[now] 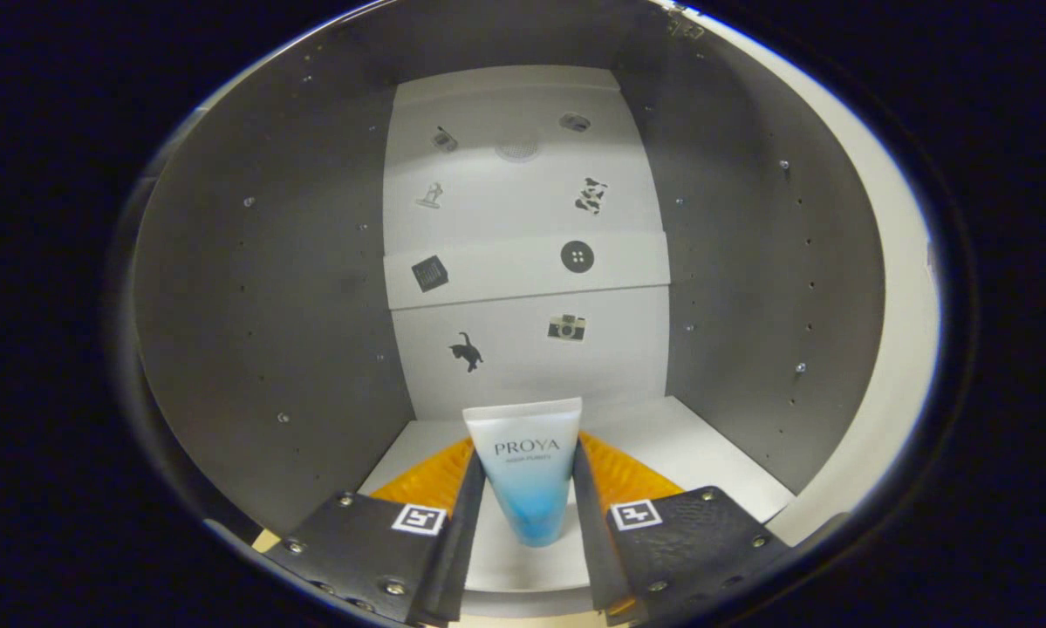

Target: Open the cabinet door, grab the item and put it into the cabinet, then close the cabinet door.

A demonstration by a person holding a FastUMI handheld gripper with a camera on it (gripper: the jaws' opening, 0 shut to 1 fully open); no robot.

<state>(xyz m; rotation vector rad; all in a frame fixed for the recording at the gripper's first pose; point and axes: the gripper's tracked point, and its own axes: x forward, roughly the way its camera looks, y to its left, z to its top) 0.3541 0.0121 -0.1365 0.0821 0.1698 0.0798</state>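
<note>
A white tube (pixel 527 471) that fades to blue at its narrow near end stands between my fingers, wide crimped end up. My gripper (pixel 525 458) is shut on the tube, one finger pressing each side. I am holding it inside the open cabinet (pixel 270 288), just above the white floor (pixel 697 445), with the white back panel (pixel 523 366) beyond the tube.
Grey side walls (pixel 749 288) close in on both sides of the fingers. A white shelf edge (pixel 505 275) crosses the back panel at mid height. Small picture stickers dot the back. The cabinet's pale front edge (pixel 906 349) curves along the right.
</note>
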